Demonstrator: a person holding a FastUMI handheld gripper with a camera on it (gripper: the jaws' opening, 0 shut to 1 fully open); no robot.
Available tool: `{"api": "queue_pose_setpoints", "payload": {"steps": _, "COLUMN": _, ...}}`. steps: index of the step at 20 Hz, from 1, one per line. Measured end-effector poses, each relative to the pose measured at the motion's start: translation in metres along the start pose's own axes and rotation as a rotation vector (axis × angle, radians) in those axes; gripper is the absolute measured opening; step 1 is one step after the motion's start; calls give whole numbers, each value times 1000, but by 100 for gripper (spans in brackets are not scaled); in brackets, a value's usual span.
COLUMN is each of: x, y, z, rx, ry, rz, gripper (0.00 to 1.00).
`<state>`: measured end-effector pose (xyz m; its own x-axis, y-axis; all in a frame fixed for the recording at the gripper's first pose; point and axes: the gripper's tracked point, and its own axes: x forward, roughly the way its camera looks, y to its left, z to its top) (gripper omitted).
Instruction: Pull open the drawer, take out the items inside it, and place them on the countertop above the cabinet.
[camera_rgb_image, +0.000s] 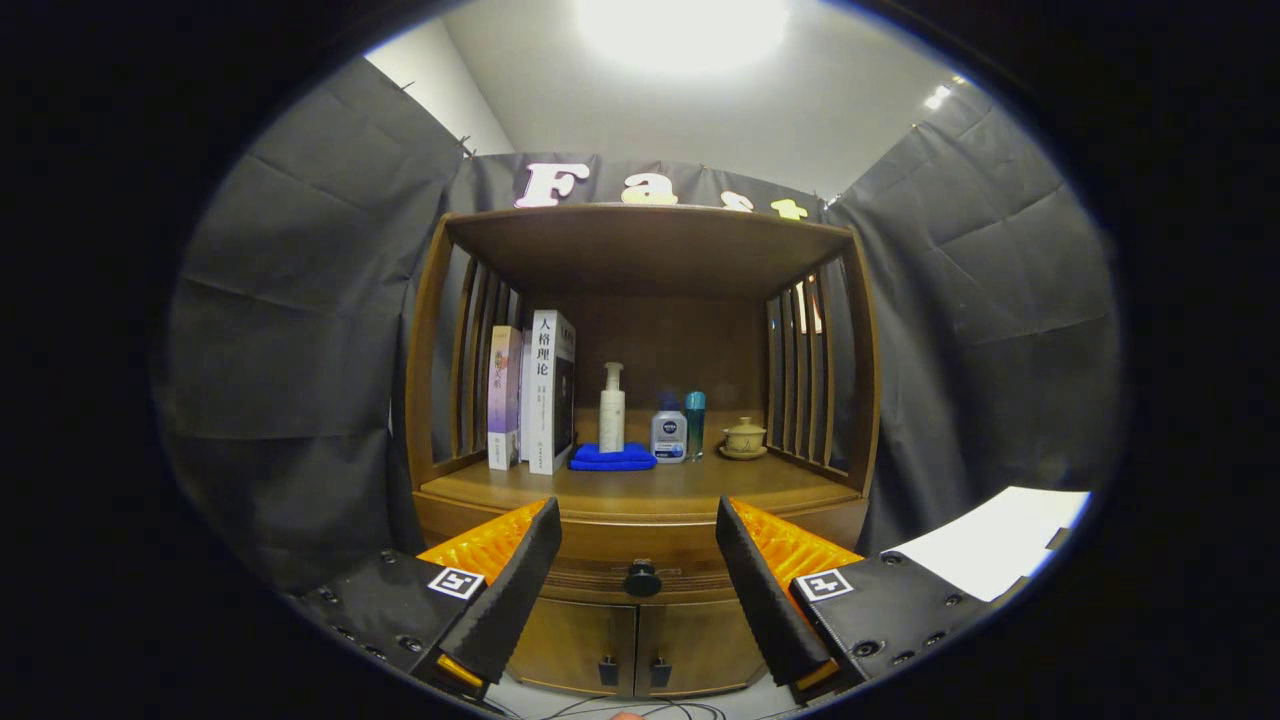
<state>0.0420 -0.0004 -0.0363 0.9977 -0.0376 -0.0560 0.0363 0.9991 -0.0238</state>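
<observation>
A wooden cabinet (640, 300) stands ahead of me, with a countertop (640, 485) under an open shelf. Below the countertop the drawer (640, 570) is closed, and its dark round knob (642, 579) lies between my two fingers, some way beyond their tips. My gripper (638, 525) is open, with nothing between its fingers. Nothing of the drawer's inside shows.
On the countertop stand two books (535, 395), a white pump bottle (611, 408) on a folded blue cloth (612, 458), a small white bottle (668, 433), a teal bottle (694, 424) and a lidded cup (743, 438). Two lower cabinet doors (635, 645) are closed. A white sheet (1000, 550) lies to the right.
</observation>
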Motion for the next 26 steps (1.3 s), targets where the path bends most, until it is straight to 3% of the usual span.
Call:
{"api": "queue_pose_setpoints", "payload": {"steps": 10, "x": 62, "y": -7, "z": -58, "rx": -2, "ry": 135, "rz": -50, "gripper": 97}}
{"api": "queue_pose_setpoints", "payload": {"steps": 22, "x": 111, "y": 1, "z": -157, "rx": 5, "ry": 343, "rz": -38, "gripper": 97}}
{"api": "queue_pose_setpoints", "payload": {"steps": 26, "x": 122, "y": 10, "z": -165, "rx": 19, "ry": 341, "rz": 3, "gripper": 81}}
